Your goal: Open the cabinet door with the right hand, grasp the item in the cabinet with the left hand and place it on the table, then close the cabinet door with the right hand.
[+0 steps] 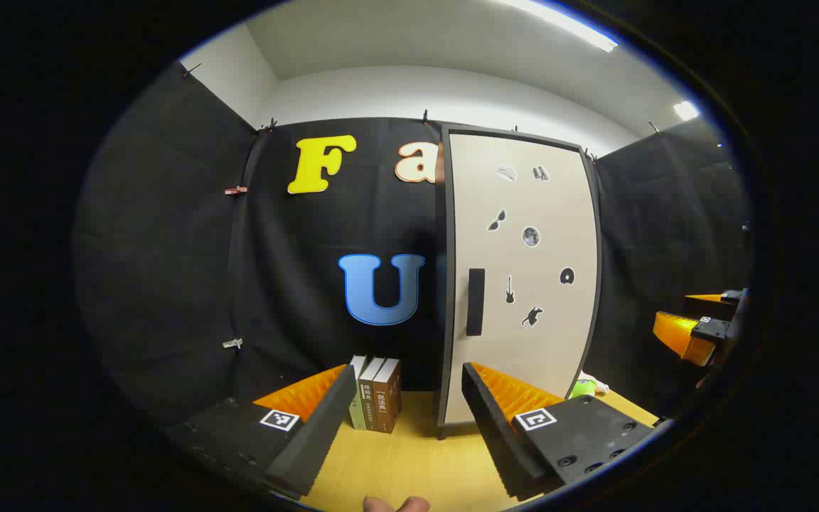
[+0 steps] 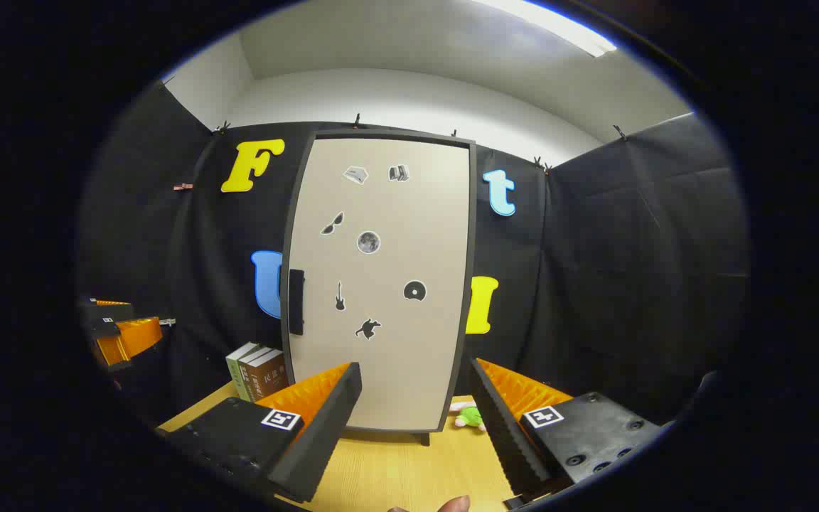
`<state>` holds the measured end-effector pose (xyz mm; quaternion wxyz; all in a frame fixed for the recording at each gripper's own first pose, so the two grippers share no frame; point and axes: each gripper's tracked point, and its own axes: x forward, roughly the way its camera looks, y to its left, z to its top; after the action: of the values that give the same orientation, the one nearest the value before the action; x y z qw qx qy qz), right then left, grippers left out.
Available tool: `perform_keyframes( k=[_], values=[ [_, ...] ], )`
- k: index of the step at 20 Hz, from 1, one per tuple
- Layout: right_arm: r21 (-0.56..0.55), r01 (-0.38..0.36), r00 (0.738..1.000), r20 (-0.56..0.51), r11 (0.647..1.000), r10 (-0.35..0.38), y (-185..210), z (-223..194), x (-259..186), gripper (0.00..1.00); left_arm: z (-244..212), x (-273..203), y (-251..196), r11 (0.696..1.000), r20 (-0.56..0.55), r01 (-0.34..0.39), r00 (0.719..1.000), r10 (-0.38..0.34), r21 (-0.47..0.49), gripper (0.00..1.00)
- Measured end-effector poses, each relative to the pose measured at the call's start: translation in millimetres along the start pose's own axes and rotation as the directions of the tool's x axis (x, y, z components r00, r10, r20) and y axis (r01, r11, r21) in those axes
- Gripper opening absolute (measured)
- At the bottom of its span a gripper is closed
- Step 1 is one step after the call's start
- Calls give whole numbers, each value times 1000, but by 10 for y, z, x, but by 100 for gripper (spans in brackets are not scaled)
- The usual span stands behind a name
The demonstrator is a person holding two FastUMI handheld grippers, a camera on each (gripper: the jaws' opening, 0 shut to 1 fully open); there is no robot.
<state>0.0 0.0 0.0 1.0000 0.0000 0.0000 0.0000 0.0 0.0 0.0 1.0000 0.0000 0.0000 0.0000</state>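
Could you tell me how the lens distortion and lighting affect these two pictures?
Left gripper view: the fisheye bows the cabinet door edges, and a ceiling light glares overhead. Right gripper view: the same bowing, the ceiling strip is blown out, yet the stickers stay sharp.

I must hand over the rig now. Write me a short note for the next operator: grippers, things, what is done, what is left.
Left gripper: open, holding nothing, back from the cabinet.
Right gripper: open, holding nothing, facing the door.
Door is shut; its handle is on the left edge. The item inside is hidden.
Books stand on the table left of the cabinet; a green toy lies at its right.
Done: nothing.
Left: open door with right, take item out with left, put it on the table, close door.
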Motion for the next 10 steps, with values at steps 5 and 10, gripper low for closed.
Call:
perform_keyframes(
  k=[5, 10],
  values=[
    [-6, 10, 1000, 5, 1000, -10, 8, 24, -20, 98, 9, -6, -8, 1000, 4, 11, 1000, -11, 11, 94],
    [-2, 11, 1000, 11, 1000, -11, 17, 35, -34, 97, 14, -30, 36, 1000, 8, 14, 1000, -14, 25, 94]
  ],
)
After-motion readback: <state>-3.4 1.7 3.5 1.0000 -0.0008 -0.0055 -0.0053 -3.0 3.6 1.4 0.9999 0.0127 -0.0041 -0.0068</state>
